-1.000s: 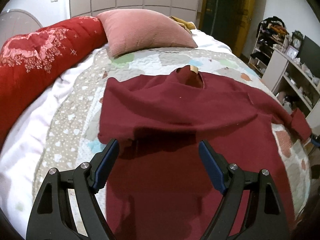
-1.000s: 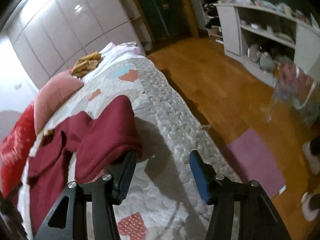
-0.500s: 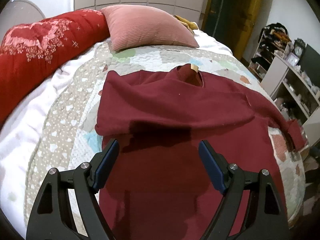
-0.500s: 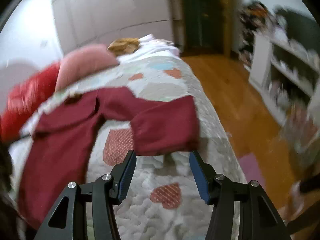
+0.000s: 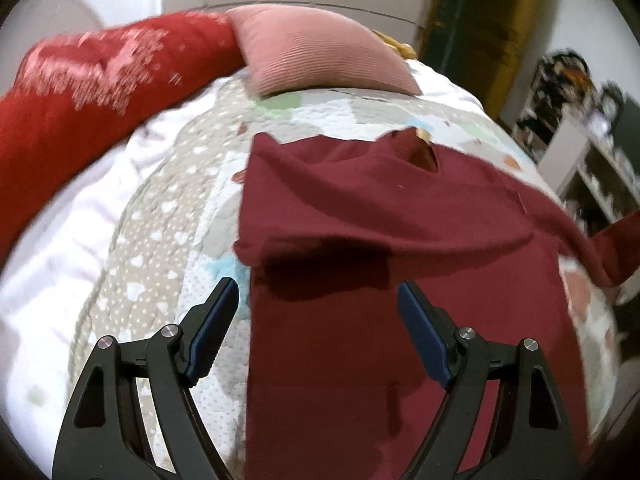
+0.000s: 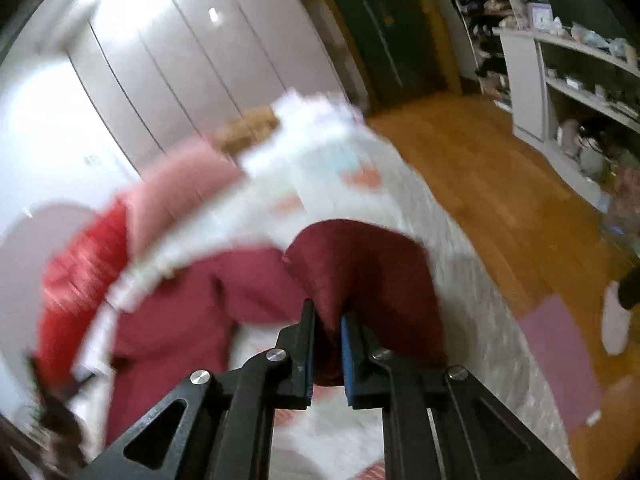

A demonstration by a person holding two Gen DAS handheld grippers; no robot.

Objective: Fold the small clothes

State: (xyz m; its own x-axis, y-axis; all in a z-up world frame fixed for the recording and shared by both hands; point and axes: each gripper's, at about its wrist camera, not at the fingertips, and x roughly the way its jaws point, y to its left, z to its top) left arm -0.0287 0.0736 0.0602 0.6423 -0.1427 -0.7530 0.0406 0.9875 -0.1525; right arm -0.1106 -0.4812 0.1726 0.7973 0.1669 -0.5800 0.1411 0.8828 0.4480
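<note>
A dark red sweater (image 5: 400, 280) lies flat on the quilted bed, neck away from me, with its left sleeve folded across the chest. My left gripper (image 5: 318, 296) is open and empty, hovering just above the sweater's lower body. My right gripper (image 6: 327, 322) is shut on the cuff end of the sweater's right sleeve (image 6: 360, 264) and holds it lifted above the bed's right edge. That raised sleeve also shows in the left wrist view (image 5: 616, 248). The right wrist view is blurred.
A pink pillow (image 5: 320, 60) and a red duvet (image 5: 80, 100) lie at the head of the bed. The patchwork quilt (image 5: 160, 220) covers the bed. Wood floor (image 6: 500, 200) and white shelves (image 6: 560, 80) lie to the right. A purple mat (image 6: 560, 360) is on the floor.
My right gripper has shut on the right sleeve's end and lifted it off the quilt. My left gripper stayed open and drifted slightly right over the sweater.
</note>
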